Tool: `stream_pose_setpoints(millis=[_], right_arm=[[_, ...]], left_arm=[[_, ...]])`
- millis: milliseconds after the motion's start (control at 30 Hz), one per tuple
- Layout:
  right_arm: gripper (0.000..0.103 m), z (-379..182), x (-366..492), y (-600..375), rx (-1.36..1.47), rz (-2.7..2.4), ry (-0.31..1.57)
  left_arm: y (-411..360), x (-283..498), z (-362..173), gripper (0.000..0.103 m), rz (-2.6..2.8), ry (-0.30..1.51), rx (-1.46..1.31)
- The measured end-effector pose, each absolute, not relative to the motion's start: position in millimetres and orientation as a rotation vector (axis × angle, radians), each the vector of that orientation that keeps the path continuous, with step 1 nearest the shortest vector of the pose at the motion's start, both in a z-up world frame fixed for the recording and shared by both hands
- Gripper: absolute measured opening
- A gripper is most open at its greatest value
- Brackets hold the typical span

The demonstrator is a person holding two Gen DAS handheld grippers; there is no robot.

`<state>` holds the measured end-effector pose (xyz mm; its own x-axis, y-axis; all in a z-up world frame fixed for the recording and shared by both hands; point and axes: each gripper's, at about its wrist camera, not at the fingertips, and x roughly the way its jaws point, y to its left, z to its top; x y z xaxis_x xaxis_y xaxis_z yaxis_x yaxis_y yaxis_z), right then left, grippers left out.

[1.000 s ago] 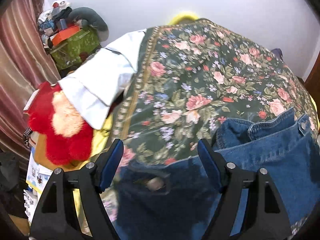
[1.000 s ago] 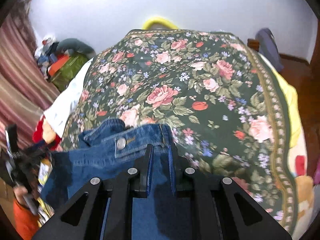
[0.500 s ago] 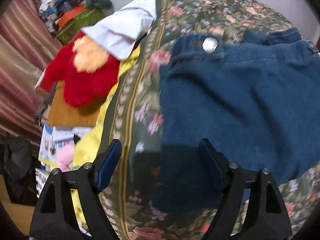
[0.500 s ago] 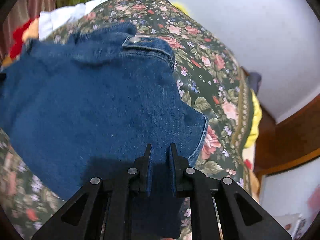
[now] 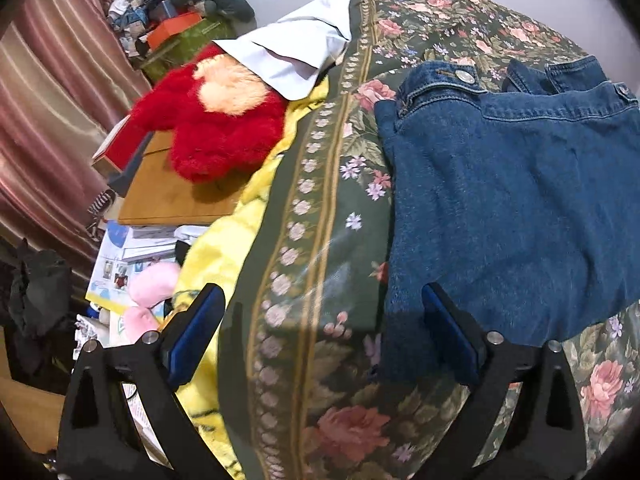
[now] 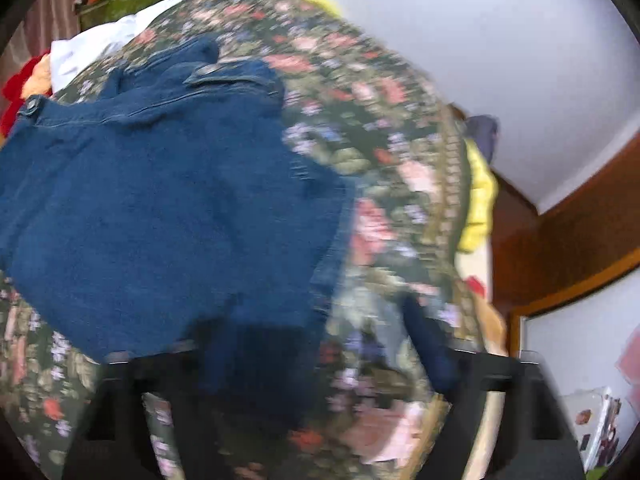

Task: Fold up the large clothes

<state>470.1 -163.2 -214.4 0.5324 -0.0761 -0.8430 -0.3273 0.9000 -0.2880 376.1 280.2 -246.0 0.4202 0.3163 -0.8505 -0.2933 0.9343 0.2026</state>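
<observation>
A blue denim garment [image 5: 512, 200] lies folded flat on the floral bedspread [image 5: 320, 240], its waistband and metal button at the far end. My left gripper [image 5: 320, 320] is open and empty, just off the garment's near left corner; its right finger [image 5: 448, 332] overlaps the denim's edge. The right wrist view is blurred: the garment [image 6: 160, 208] lies at the left, and my right gripper [image 6: 316, 344] is open with its jaws wide apart over the garment's near right corner and the bedspread [image 6: 400, 168].
A red plush toy [image 5: 216, 128] and a white cloth [image 5: 300, 52] lie left of the bed, over a wooden board [image 5: 176, 196], papers and clutter. A yellow blanket [image 5: 224, 256] hangs at the bed's left edge. A wooden door frame [image 6: 568, 240] stands at the right.
My right gripper has let go of the denim and opened wide. The garment now lies flat on the bed. Both grippers have drawn back towards its near edge.
</observation>
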Motion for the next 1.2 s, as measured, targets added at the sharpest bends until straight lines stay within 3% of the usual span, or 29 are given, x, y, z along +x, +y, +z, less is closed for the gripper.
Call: stream_pose_setpoints(millis=[133,433,667,867,1100,1200], right_arm=[[0.087,-203.0,459.5,-194.0,-0.321,0.199,1.045],[0.087,-151.2,430.2,-194.4,-0.236,0.246,0.925],[0.095,-127.3,420.8,-148.3,-0.1,0.415,0.867],[0.095,-152.2,426.8,-93.5,-0.159,0.482,0.932],[0.096,-222.1,451.0,-61.8,-0.299,0.453,1.089],[0.103,-238.1,454.6,-64.7,-0.299,0.465,1.099]], left_arm=[[283.0,363.1,-232.5,0.099,0.405,1.052,-0.036],[287.3,335.7,-178.1,0.099,0.44,0.87,-0.291],[256.3,335.0,-186.6,0.099,0.406,0.86,-0.432],[227.2,342.8,-233.1,0.099,0.321,0.943,-0.577],[220.2,351.4,-275.5,0.098,0.255,0.985,-0.828],[223.0,357.4,-290.8,0.097,0.216,0.982,-0.973]])
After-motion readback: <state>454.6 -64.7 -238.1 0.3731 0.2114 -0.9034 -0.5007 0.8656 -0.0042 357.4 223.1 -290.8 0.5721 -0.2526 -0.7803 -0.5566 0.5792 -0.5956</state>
